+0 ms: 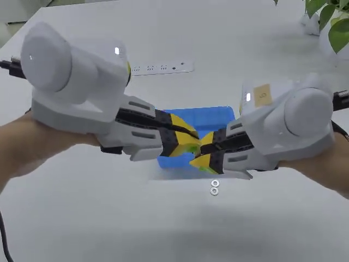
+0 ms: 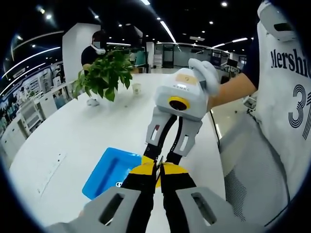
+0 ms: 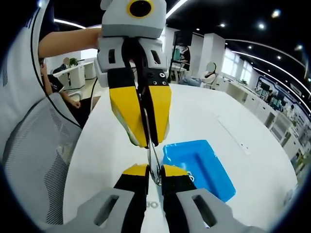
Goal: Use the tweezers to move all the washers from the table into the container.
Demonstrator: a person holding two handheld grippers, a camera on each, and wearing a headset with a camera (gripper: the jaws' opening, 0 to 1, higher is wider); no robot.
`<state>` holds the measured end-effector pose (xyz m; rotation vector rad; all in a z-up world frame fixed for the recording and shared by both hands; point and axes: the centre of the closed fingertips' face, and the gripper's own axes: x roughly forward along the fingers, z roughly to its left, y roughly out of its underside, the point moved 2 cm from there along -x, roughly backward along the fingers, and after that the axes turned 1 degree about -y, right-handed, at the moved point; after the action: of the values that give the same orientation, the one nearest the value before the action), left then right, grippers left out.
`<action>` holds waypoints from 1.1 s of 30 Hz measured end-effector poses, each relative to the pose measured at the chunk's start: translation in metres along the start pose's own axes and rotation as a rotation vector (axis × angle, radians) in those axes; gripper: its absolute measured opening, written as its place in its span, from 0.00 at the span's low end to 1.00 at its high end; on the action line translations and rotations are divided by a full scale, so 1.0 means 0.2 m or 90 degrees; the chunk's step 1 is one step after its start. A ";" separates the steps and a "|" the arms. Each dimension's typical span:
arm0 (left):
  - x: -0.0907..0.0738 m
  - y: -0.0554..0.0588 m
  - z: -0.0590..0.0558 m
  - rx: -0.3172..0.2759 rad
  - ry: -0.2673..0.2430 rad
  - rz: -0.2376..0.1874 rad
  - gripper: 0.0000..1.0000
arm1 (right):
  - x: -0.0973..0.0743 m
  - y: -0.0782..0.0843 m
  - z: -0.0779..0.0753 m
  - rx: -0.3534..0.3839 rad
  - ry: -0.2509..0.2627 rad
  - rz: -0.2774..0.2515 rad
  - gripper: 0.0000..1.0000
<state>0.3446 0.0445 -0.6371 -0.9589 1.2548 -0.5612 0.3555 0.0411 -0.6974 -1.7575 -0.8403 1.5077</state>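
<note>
Tweezers are sitting pinched between my left tool and right tool over the container, seemingly being regripped, before I'm reaching down for the washers.

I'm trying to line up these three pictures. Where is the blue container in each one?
Head view: the blue container is at the centre, its near side hidden.
Left gripper view: lower left, beside the jaws.
Right gripper view: right of centre, low.
Shared landmark: the white power strip on the table alongside it, faint in the left and right gripper views.
</note>
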 end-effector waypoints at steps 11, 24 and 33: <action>0.00 -0.01 0.13 0.021 -0.005 0.003 0.07 | 0.03 -0.02 -0.12 -0.015 0.011 0.004 0.11; 0.07 0.08 0.29 0.008 -0.018 0.012 0.07 | 0.13 0.05 -0.26 -0.013 0.012 0.010 0.11; 0.13 0.15 0.36 0.004 -0.030 0.028 0.07 | 0.20 0.13 -0.32 0.012 0.004 0.004 0.11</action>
<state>0.4170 0.0594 -0.6753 -0.9317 1.2288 -0.5059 0.4244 0.0549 -0.7343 -1.7511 -0.8162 1.5088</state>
